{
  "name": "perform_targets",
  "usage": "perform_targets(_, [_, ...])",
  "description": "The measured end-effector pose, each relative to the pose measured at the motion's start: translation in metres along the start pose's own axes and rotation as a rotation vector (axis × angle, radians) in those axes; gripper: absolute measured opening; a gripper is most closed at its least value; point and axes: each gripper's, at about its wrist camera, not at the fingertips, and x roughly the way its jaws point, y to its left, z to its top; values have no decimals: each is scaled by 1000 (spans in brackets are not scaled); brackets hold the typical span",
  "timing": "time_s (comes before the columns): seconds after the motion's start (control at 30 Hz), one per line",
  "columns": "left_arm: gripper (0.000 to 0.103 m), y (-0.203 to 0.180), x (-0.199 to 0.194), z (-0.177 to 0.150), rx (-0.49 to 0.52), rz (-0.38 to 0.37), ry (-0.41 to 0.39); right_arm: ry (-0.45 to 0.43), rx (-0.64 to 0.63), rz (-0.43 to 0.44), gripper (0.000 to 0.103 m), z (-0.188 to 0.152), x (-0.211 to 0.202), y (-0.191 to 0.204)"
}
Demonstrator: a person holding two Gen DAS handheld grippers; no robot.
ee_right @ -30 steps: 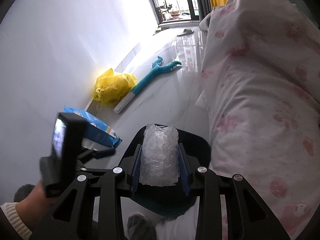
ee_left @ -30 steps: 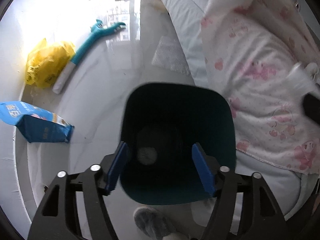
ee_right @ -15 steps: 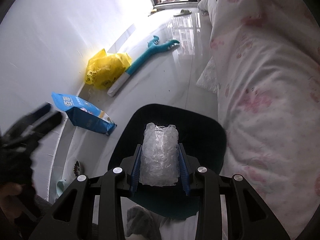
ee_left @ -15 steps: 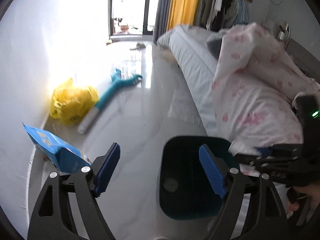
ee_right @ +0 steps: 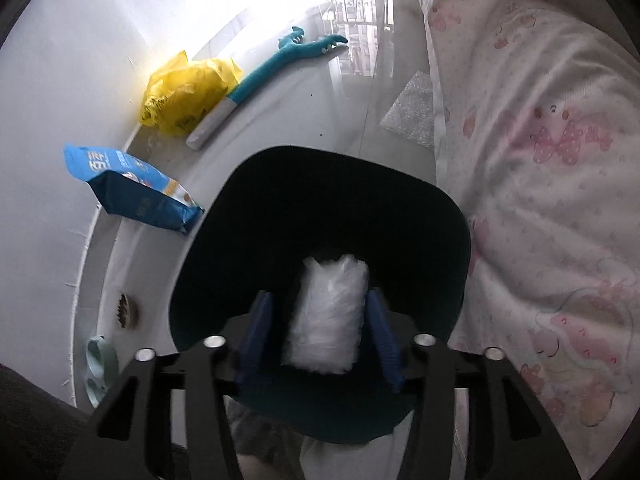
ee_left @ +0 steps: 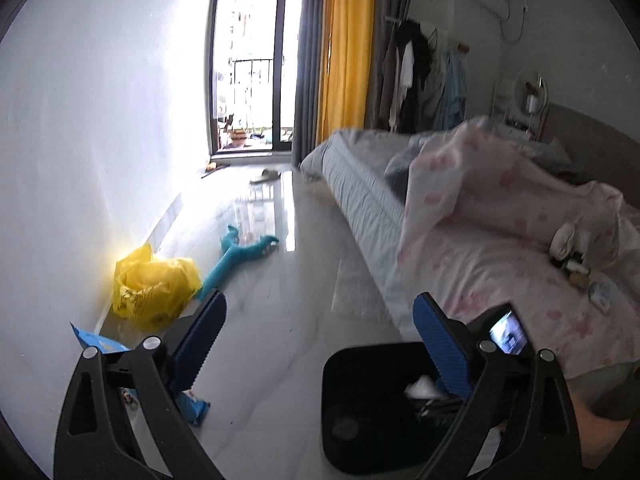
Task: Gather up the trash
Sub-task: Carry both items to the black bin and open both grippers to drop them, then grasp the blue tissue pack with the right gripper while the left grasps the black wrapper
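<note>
A dark teal trash bin [ee_right: 320, 208] stands on the floor beside the bed; it also shows in the left wrist view [ee_left: 360, 412]. My right gripper [ee_right: 322, 328] is over the bin's mouth with its jaws apart, and a clear crumpled plastic wrap [ee_right: 326, 316] sits loose between them, blurred. My left gripper [ee_left: 316, 344] is open and empty, raised left of the bin. A blue snack bag [ee_right: 128, 188], a yellow plastic bag [ee_right: 184, 92] and a bubble-wrap sheet [ee_right: 412, 112] lie on the floor.
A teal long-handled brush [ee_right: 264, 76] lies by the yellow bag near the white wall. The bed with a pink-patterned quilt [ee_right: 540, 160] fills the right side. A small brush [ee_right: 126, 312] and a pale green dish [ee_right: 100, 364] lie at the lower left.
My right gripper has moved down over the bin and opened, letting go of the plastic wrap. My left gripper has lifted up and tilted toward the room, away from the bin.
</note>
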Motion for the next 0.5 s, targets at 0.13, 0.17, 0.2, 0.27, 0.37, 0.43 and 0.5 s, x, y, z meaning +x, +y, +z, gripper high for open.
perform_targets(0.13, [96, -2, -7, 8, -19, -19, -28, -4, -16, -3, 66, -3, -3, 0])
perform_targets(0.17, [96, -4, -9, 10, -21, -23, -36, -6, -17, -2, 66, -4, -5, 1])
perform_targets(0.2, [96, -6, -11, 13, -21, -30, -46, -9, -17, 3, 66, -5, -7, 0])
perform_targets(0.27, [97, -11, -13, 15, -17, -37, -57, -28, -26, 10, 68, -6, -16, 2])
perform_targets(0.37, [97, -19, -13, 17, -5, -50, -56, -73, -58, 9, 71, -4, -34, 7])
perform_targets(0.43, [97, -24, -13, 18, 6, -55, -58, -109, -71, 11, 72, -3, -48, 7])
perform_targets(0.5, [97, -29, -12, 20, 11, -61, -59, -143, -80, 17, 74, -3, -59, 6])
